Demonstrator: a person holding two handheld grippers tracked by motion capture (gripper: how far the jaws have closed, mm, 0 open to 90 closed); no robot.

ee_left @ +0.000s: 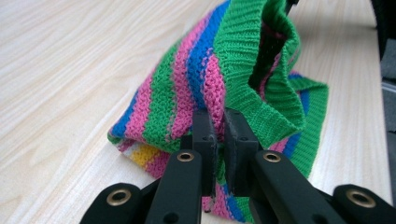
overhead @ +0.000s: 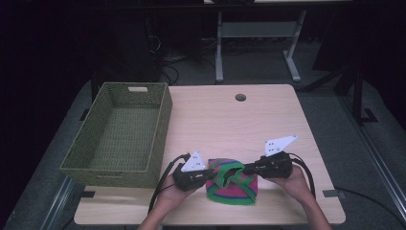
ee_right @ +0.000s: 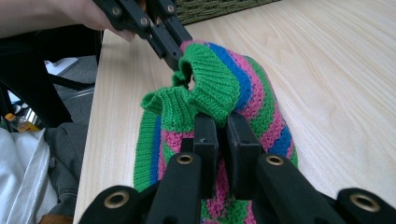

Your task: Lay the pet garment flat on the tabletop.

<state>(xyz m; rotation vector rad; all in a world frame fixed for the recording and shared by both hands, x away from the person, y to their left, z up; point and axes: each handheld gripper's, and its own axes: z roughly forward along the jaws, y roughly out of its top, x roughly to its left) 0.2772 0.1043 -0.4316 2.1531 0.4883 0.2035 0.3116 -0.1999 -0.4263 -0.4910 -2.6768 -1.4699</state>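
A striped knit hat [overhead: 233, 184] in green, pink and blue, with a little yellow, lies near the table's front edge. My left gripper [overhead: 210, 173] is shut on the hat's left side, its jaws pinching the knit [ee_left: 219, 116] by the green ribbed cuff [ee_left: 243, 51]. My right gripper [overhead: 245, 168] is shut on the cuff [ee_right: 210, 93] from the right. In the right gripper view the left gripper [ee_right: 173, 49] holds the cuff's far side. The cuff is lifted between the two grippers while the rest of the hat rests on the wood.
A green woven basket [overhead: 122, 134] stands empty at the table's left, its near corner close to my left hand. A cable hole [overhead: 240, 97] sits at the table's far middle. Bare wooden tabletop [overhead: 230, 124] stretches behind the hat. A table frame [overhead: 258, 38] stands beyond.
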